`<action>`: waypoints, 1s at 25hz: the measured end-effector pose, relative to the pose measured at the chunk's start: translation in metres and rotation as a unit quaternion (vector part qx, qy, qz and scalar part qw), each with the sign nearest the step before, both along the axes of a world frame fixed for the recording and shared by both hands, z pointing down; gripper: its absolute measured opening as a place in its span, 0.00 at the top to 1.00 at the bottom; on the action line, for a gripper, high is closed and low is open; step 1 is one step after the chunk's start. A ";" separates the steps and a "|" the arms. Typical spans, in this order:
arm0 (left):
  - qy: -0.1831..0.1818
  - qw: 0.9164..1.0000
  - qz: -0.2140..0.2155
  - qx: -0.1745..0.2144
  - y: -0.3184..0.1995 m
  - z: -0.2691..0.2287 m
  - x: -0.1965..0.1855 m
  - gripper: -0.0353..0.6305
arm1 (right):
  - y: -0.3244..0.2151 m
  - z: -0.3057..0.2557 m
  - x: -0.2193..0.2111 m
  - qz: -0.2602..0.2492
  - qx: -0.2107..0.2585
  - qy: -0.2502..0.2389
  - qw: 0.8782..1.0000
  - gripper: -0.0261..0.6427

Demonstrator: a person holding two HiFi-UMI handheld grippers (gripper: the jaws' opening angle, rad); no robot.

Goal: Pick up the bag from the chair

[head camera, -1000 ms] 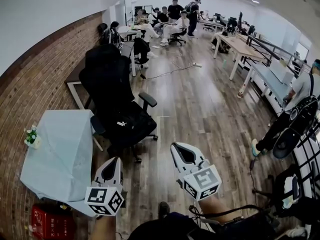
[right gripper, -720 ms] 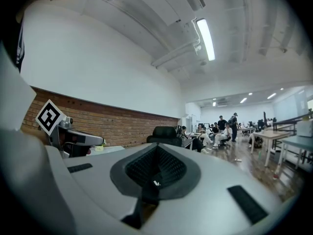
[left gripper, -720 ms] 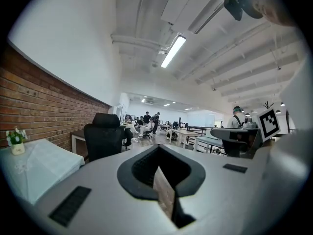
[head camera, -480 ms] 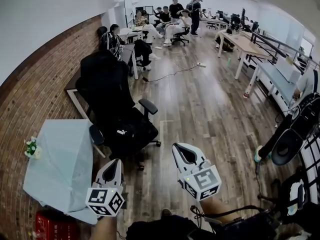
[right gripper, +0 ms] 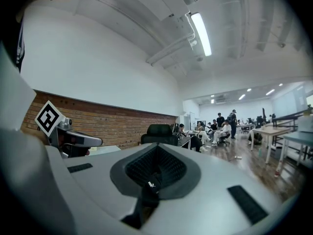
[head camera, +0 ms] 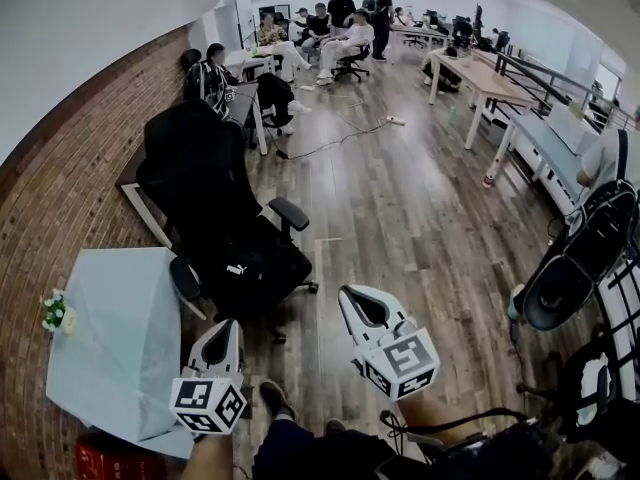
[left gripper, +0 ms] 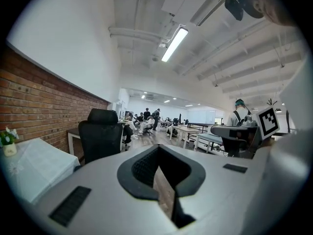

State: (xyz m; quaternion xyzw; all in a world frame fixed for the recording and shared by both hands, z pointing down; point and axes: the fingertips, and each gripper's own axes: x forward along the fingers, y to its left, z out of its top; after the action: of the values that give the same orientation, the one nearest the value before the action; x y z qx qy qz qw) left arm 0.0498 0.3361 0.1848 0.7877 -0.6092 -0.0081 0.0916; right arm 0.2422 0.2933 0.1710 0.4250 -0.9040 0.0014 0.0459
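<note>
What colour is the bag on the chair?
The bag is black with a small white logo; the head view shows it best.

Faintly glossy wood: floor [head camera: 400, 208]. Rough matt masonry: brick wall [head camera: 60, 218]. Matt black fabric: chair [head camera: 195, 168], bag [head camera: 250, 268]. Smooth pale cloth: tablecloth [head camera: 120, 338]. Matt grey plastic: left gripper [head camera: 225, 328], right gripper [head camera: 358, 303].

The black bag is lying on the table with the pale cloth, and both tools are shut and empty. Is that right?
Not quite. The head view shows the black bag lying on the seat of the black chair, not on the table with the pale cloth. The left tool and right tool are shut and empty.
</note>
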 end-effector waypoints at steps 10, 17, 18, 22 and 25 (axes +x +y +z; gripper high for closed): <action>0.023 0.999 0.027 0.008 -0.092 0.005 -0.037 0.93 | -0.077 -0.002 -0.031 0.028 0.006 0.013 1.000 0.93; 0.032 0.999 0.033 0.009 -0.154 0.008 -0.086 0.93 | -0.133 0.006 -0.076 0.033 -0.004 0.022 0.999 0.93; 0.033 0.999 0.034 0.006 -0.161 0.010 -0.093 0.93 | -0.141 0.007 -0.083 0.034 -0.006 0.021 0.999 0.93; 0.035 0.999 0.036 0.001 -0.191 0.011 -0.122 0.93 | -0.167 0.006 -0.113 0.038 -0.015 0.022 0.999 0.93; 0.041 0.998 0.040 -0.001 -0.210 0.012 -0.143 0.93 | -0.185 0.007 -0.135 0.039 -0.022 0.023 0.999 0.93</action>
State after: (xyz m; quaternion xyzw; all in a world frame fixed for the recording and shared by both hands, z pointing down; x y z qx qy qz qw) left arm -0.0931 0.1264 0.1964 0.8102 -0.5731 -0.0364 0.1173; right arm 0.1070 0.1079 0.1785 0.4589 -0.8852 0.0135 0.0757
